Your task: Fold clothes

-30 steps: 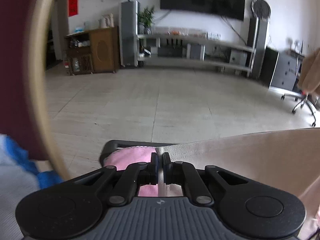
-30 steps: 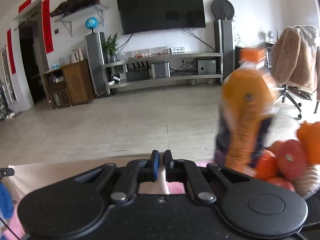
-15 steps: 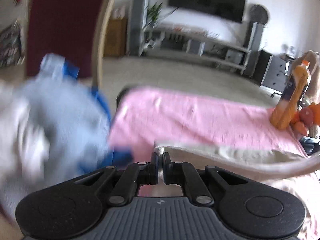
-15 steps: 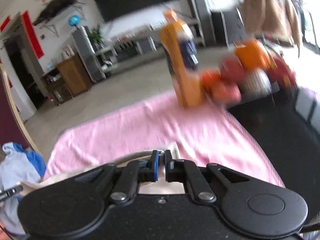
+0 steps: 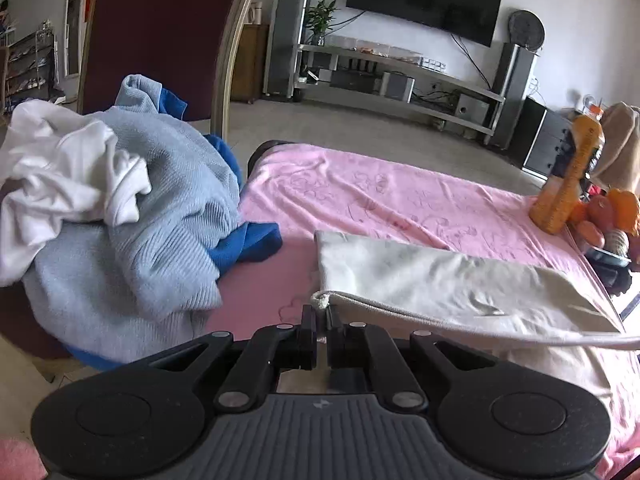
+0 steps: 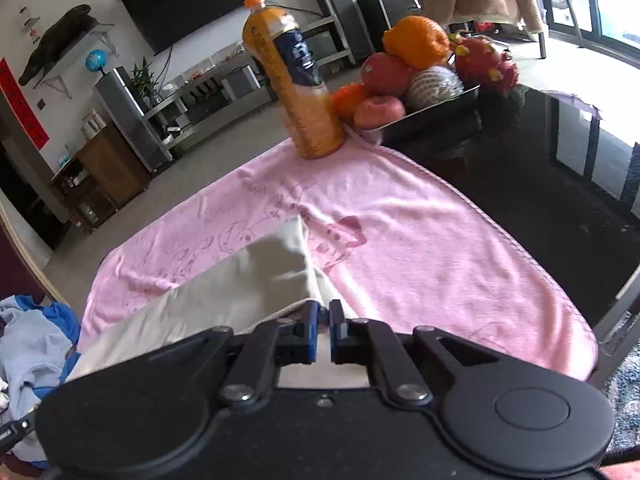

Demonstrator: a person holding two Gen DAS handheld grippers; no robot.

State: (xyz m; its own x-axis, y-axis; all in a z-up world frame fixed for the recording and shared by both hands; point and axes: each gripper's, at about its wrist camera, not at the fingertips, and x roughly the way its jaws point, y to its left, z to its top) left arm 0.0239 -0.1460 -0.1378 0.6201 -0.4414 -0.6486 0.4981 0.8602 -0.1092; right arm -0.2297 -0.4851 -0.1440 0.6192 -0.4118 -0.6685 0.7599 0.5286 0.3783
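Note:
A cream garment (image 5: 448, 280) lies stretched over the pink towel (image 5: 360, 196) on the table, with its near edge lifted. My left gripper (image 5: 322, 312) is shut on the garment's left corner, by its hem. In the right wrist view, my right gripper (image 6: 324, 314) is shut on the other end of the cream garment (image 6: 240, 284), which runs away to the left across the pink towel (image 6: 400, 240).
A heap of clothes, light blue sweater (image 5: 160, 220), white shirt (image 5: 64, 184) and dark blue piece, sits on a maroon chair (image 5: 160, 32) at the left. An orange juice bottle (image 6: 296, 88) and a fruit tray (image 6: 424, 76) stand at the far right. Black glass tabletop (image 6: 540, 184) lies right of the towel.
Both grippers came down from chest height, tilting towards the table. The cream garment, held up before, now lies spread over the pink towel with both ends still gripped.

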